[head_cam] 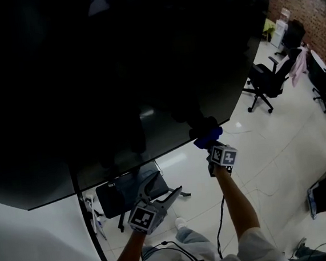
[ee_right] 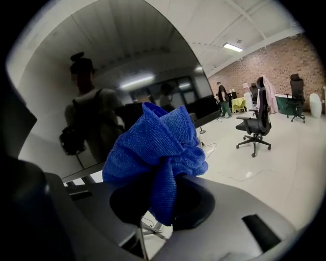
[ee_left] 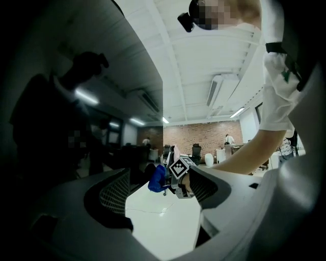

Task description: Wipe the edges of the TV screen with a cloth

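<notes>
At the TV screen's lower edge: the cloth (head_cam: 208, 136) is held up to the rim, towards the right-hand end of the edge; actual contact is not confirmed by any view.
TV screen (head_cam: 89, 77): a large dark panel is seen filling the upper left of the head view; a dim reflection of a person is carried on its surface in the right gripper view (ee_right: 127, 66).
Cloth, detail: blue, bunched, with its folds standing above the jaws and one tail hanging down between them (ee_right: 153, 148).
Right gripper (head_cam: 213, 145): raised on an extended arm; the jaws are closed on the cloth (ee_right: 163, 199).
Left gripper (head_cam: 163, 184): held low, below the screen's bottom edge and well apart from the cloth.
Left gripper, jaws: spread, with nothing gripped; only white floor is seen through the gap (ee_left: 160, 204).
Cross-view: the right gripper (ee_left: 170, 181) and the blue cloth (ee_left: 157, 178) are seen beyond the left gripper's jaws.
Stand: a black post (head_cam: 88, 220) is seen running down from the screen, with a dark plate (head_cam: 126, 193) beside it on the floor.
Floor (head_cam: 268, 145): white and glossy.
Office chair (head_cam: 267, 79): black, on castors, to the right of the screen.
Brick wall (head_cam: 306, 4): located at the far side of the room.
</notes>
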Demonstrator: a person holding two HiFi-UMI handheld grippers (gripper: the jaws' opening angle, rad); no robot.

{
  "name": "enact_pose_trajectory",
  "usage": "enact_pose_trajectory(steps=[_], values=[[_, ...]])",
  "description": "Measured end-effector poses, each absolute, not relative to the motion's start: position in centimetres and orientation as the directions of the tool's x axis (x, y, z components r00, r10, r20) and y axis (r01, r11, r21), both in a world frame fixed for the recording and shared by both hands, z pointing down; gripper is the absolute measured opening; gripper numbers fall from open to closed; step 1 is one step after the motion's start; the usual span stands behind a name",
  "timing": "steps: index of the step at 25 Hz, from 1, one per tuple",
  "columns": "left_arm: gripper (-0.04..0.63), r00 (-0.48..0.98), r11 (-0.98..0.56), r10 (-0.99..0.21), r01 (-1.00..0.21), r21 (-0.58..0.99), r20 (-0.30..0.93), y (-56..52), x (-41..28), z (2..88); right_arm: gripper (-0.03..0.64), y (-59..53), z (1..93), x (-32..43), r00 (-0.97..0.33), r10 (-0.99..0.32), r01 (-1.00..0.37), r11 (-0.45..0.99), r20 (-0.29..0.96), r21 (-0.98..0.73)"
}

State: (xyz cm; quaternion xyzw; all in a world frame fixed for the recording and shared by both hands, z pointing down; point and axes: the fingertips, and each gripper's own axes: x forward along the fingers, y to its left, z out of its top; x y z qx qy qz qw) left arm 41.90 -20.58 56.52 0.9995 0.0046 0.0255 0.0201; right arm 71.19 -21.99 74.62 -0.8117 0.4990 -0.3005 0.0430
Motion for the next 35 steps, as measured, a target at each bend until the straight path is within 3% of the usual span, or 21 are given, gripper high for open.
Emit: enact_pose_trajectory(steps=[7,19,28,35], values=[[0.341,0.994,-0.993,-0.104,-0.106,0.048,0.028,-25.8,34.8,56.6,0.081,-28.7,76.5,60.2,0.190,-0.861,-0.844,-0.389,0.472,-0.370],[0.341,0.943,-0.942,-0.333,-0.333,0.043,0.007,-32.0,18.9,56.8,0.081,-37.8,77.3,35.6,-0.117,-0.852,-0.938,-0.073,0.510,-0.337],[0.341,0.850,-0.846,-0.527,-0.526,0.082,0.016,-35.4,6.3,56.7,0.081,-44.0,79.0,20.3,-0.311,-0.791,-0.910,0.088,0.527,-0.405],[0.341,0.742,-0.742,-0.669,-0.670,0.008,0.037,-38.9,-5.4,59.0,0.081,-50.1,78.8,4.3,-0.493,-0.697,-0.860,0.301,0.521,-0.411]])
